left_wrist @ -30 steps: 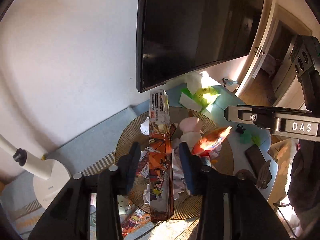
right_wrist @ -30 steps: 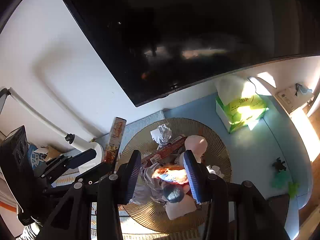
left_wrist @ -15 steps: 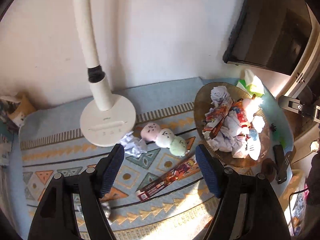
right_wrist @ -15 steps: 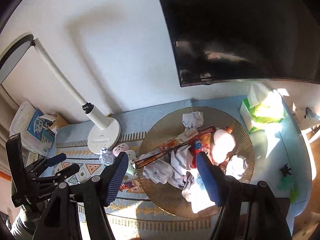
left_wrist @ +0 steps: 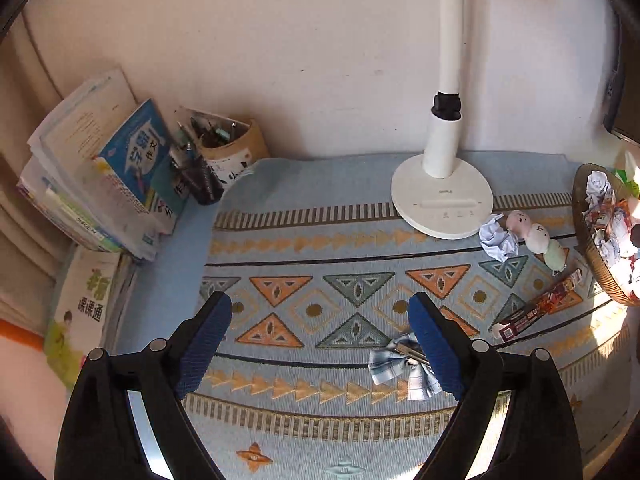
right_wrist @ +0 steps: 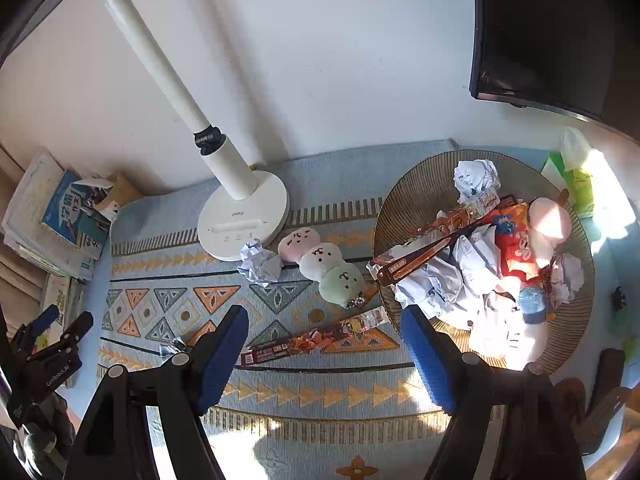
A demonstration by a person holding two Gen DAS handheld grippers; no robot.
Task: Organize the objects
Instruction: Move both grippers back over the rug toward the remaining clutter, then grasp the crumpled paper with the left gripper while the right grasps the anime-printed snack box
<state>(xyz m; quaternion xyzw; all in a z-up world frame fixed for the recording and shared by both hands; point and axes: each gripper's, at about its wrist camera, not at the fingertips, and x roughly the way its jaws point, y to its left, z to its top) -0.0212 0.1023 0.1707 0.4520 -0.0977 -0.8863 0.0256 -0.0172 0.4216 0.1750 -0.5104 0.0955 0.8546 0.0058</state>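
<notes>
Patterned mat [right_wrist: 168,240]: blue with orange and grey triangles, spread over the bench under nearly everything.
Basket [right_wrist: 416,196]: round, woven, at the mat's right edge, heaped with crumpled paper, a pink plush, a red snack bag and a long box jutting over its rim.
Lamp [right_wrist: 244,216]: white round base behind the mat's middle, left of the basket, stem leaning away.
Books [left_wrist: 88,184]: stacked far left of the basket, against the wall, a pen cup beside them.
Left tool [left_wrist: 320,340]: hovers over the mat, blue pads spread wide, gripping nothing.
Right tool [right_wrist: 324,352]: likewise wide apart and empty, just left of the basket.
Dumpling plush [right_wrist: 320,260]: pink, white and green, between lamp and basket.
Long box [right_wrist: 312,340]: flat on the mat, left of the basket rim.
Paper ball [right_wrist: 260,264]: touching the lamp base.
Checked bow [left_wrist: 396,368]: on the mat beside the left tool's right pad.
</notes>
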